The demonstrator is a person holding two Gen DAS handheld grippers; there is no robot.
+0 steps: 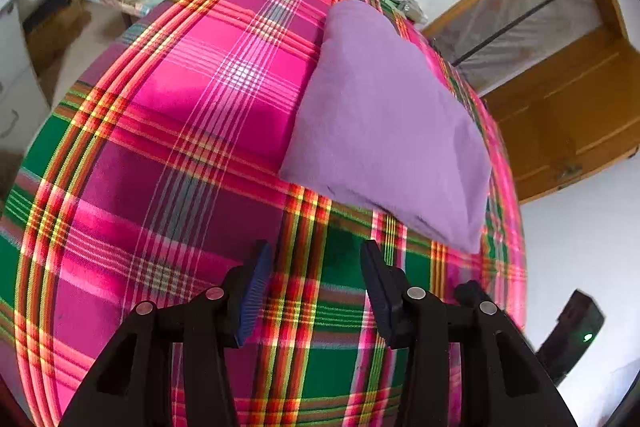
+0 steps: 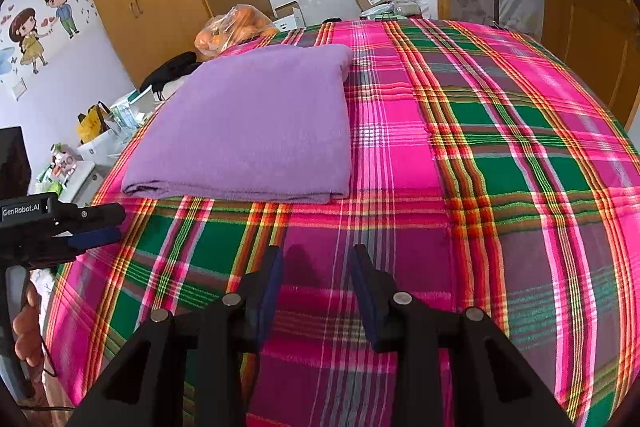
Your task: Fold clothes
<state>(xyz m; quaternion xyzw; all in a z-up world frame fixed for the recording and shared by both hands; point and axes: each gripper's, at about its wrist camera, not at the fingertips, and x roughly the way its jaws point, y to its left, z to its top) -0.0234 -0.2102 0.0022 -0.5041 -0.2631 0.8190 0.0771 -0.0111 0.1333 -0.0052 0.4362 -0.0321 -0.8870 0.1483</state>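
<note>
Oranges [image 2: 236, 27] in plastic bag [image 2: 212, 35] behind folded purple garment [image 2: 256, 123].

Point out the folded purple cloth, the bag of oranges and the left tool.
Folded purple cloth [image 2: 256, 123]: right wrist view, middle of its top.
Bag of oranges [image 2: 228, 31]: right wrist view, plastic front.
Left tool [image 1: 316, 259]: left wrist view, between fingertips.
</note>
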